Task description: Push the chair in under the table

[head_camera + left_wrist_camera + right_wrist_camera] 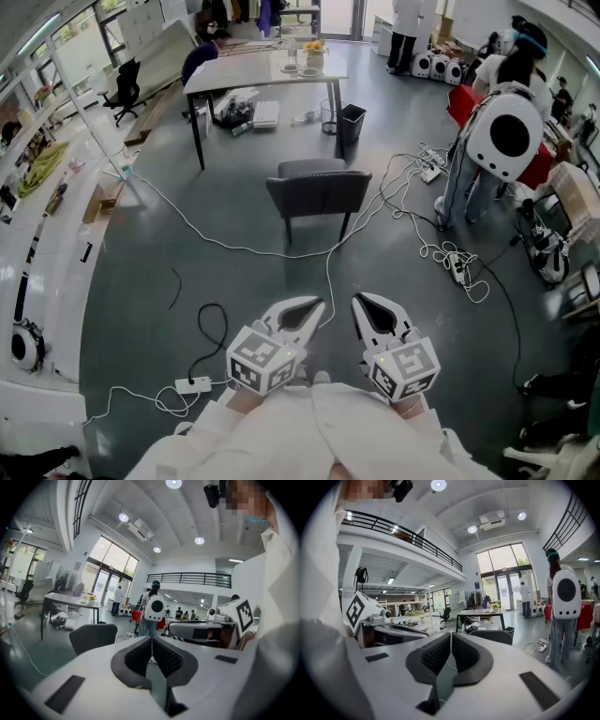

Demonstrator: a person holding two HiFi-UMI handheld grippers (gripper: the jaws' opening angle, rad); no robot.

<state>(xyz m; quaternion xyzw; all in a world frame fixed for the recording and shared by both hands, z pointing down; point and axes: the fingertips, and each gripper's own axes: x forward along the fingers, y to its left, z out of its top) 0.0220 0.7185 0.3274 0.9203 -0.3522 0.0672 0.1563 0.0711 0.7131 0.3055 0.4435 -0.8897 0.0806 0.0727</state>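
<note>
Chair (319, 192) is standing apart from the counter (267, 73). Left tongs (312, 307) and right tongs (362, 302) are hovering clenched, gripping nothing.

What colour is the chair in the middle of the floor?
The chair is dark grey, with a textured back. It shows best in the head view.

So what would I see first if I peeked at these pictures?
Probably the dark chair, standing alone on the grey floor in the middle, apart from the table farther back. Near the bottom, the left gripper and right gripper, both shut and empty, point toward it. At the right, someone wears a round white backpack.
</note>
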